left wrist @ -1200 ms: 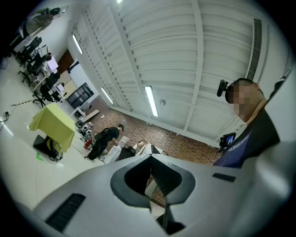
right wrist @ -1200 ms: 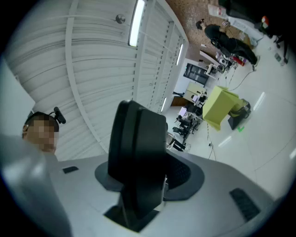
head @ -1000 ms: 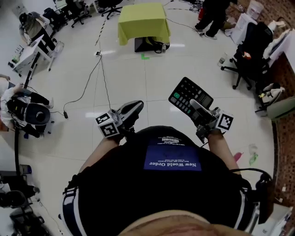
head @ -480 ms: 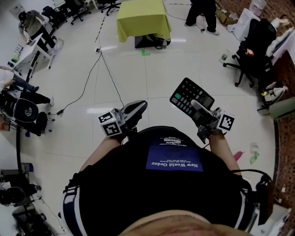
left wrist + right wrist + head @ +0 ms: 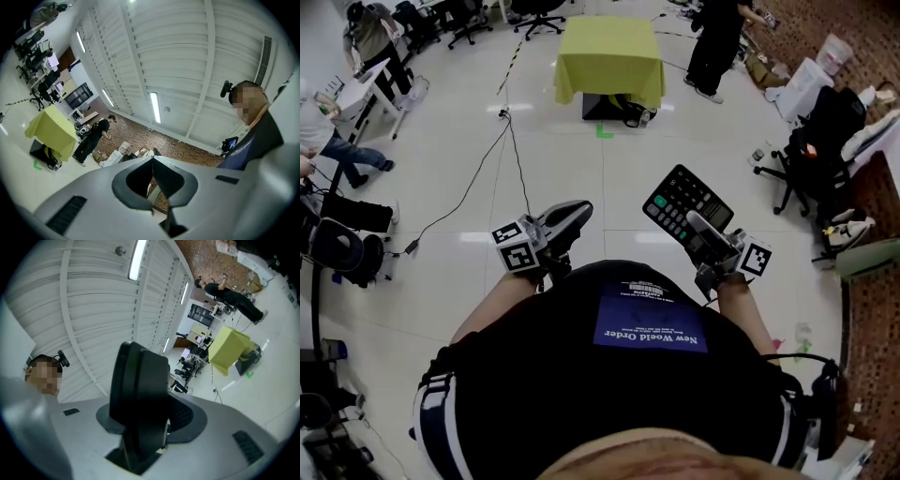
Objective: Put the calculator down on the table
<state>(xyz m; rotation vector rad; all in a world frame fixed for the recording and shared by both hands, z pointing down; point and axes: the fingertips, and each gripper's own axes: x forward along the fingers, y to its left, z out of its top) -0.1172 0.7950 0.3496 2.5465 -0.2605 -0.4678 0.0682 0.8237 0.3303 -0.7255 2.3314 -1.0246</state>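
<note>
Your right gripper (image 5: 699, 224) is clamped on the calculator (image 5: 682, 195), which juts toward the upper left, right of centre. Your left gripper (image 5: 579, 210) is closed and empty.

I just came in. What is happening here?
A person stands on an open floor, holding two tools. The right tool grips a black calculator, held in the air. The left tool is shut and empty. The table with the yellow-green cloth is well ahead, so the calculator is not yet put down.
</note>
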